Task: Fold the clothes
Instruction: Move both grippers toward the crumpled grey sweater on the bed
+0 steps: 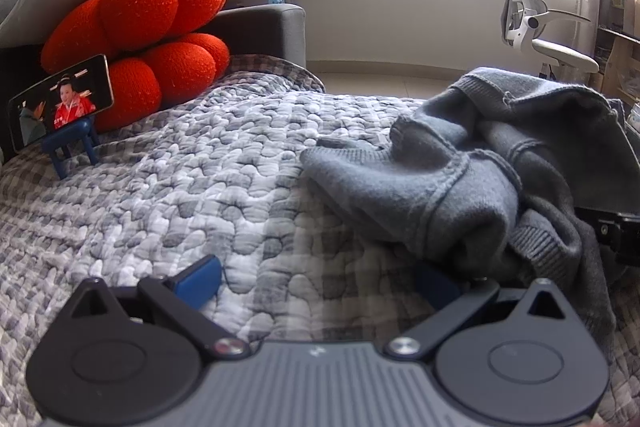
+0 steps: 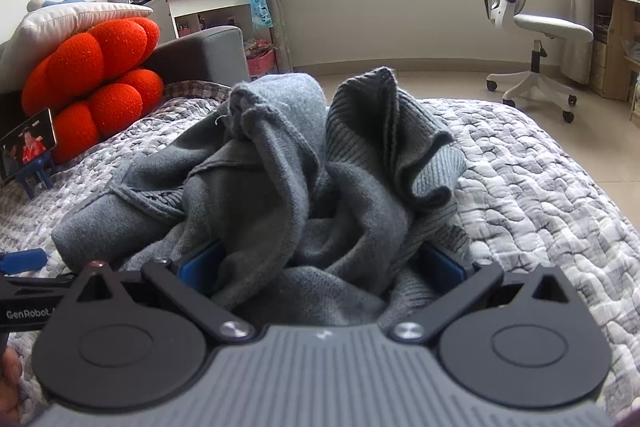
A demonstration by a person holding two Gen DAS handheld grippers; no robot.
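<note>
Item: grey knit sweater (image 2: 280, 187), crumpled in a loose heap on the quilted bed cover (image 1: 180, 187); one sleeve (image 1: 400, 183) trailing toward the pillow end, ribbed hem (image 2: 384, 131) standing up in a peak. Not flat, not folded.

Right hand-held gripper (image 2: 324, 271): jaws apart, knit bunched between the blue pads (image 2: 200, 267); not pinched, as far as visible.

Left hand-held gripper (image 1: 316, 283): jaws apart, low over the bed cover just beside the heap; right-side pad partly hidden under sweater fabric, nothing clamped.

Step, judged: gathering or taking hold of the garment, ahead of spreading it out. Next move likely calls for a firm pinch on a hem or shoulder edge by each gripper, then a lift and pull apart to flatten the knit; soft, stretchy fabric, liable to sag and slip.

Writing: "GenRobot" in white on the black arm (image 2: 28, 313) at the right view's left edge. Phone (image 1: 60, 99) on a blue stand, screen showing video; caption text too small to read.

Also present: red knot cushion (image 1: 140, 39), white office chair (image 2: 532, 27).
</note>
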